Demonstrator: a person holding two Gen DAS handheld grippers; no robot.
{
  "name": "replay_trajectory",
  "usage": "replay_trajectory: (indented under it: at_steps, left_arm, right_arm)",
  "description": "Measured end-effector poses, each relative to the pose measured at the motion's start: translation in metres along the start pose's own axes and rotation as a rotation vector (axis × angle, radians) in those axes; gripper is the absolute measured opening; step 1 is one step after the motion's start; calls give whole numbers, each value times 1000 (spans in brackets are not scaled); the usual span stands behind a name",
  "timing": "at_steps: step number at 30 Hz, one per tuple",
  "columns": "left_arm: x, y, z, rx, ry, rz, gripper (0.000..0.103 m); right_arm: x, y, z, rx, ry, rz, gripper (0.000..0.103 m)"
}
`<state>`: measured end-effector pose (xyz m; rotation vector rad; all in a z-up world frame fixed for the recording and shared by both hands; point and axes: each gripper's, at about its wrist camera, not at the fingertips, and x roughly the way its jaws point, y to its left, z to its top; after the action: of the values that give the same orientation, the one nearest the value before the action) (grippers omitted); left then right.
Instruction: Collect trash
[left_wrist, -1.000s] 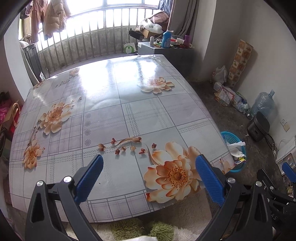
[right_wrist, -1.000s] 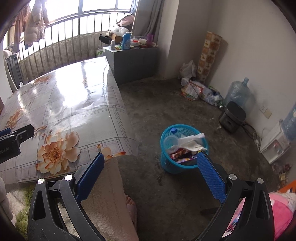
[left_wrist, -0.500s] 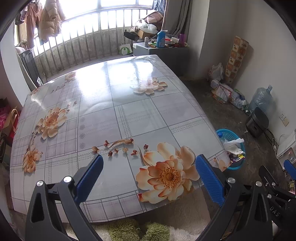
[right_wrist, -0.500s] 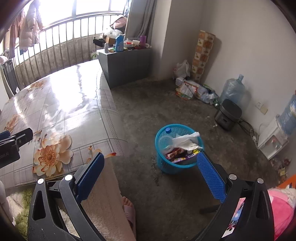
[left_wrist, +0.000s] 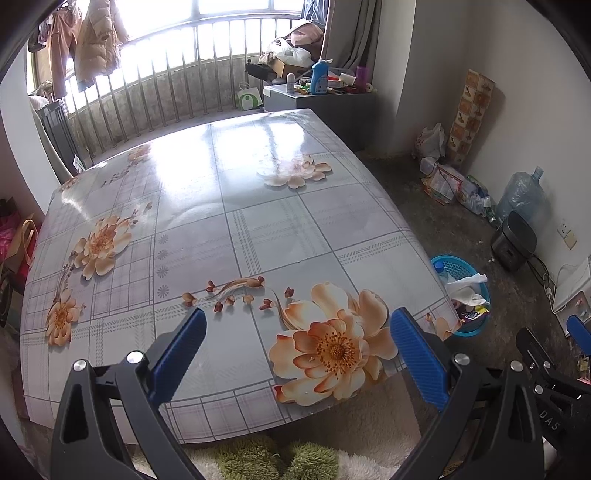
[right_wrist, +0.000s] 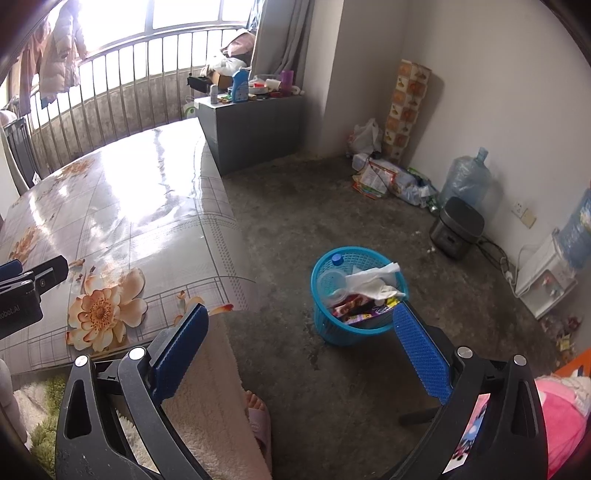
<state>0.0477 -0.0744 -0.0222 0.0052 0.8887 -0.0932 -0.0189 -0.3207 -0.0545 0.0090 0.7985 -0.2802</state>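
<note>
Both claws are spread wide with nothing between the pads: the left gripper (left_wrist: 297, 349) hangs over the near edge of the table (left_wrist: 258, 229), and the right gripper (right_wrist: 301, 345) is off the table's right edge, above the floor. The tabletop, covered in a glossy floral cloth, carries no loose item that can be made out. The collected trash sits in the blue basket (right_wrist: 325, 317) on the floor, just off the table's near right corner; it holds crumpled white tissue (right_wrist: 373, 282), bright snack wrappers (right_wrist: 360, 308) and a clear plastic bottle (right_wrist: 332, 282) with a blue cap. In my judgement all of this is light; the tissue and wrappers are soft and would crush under the pads, and the bottle is likely slick and thin-walled. The basket's open mesh looks flexible, so the rim is the sounder place to grip. More litter lies along the far wall (right_wrist: 388, 181), well apart from the basket.
</note>
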Motion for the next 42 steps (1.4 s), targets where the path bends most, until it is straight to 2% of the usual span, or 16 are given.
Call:
replay_trajectory:
  at_steps: [42]
  left_arm:
    - [9,4,-5,6,17,-7,98]
  right_arm:
    - [9,4,5,-42,11,22,96]
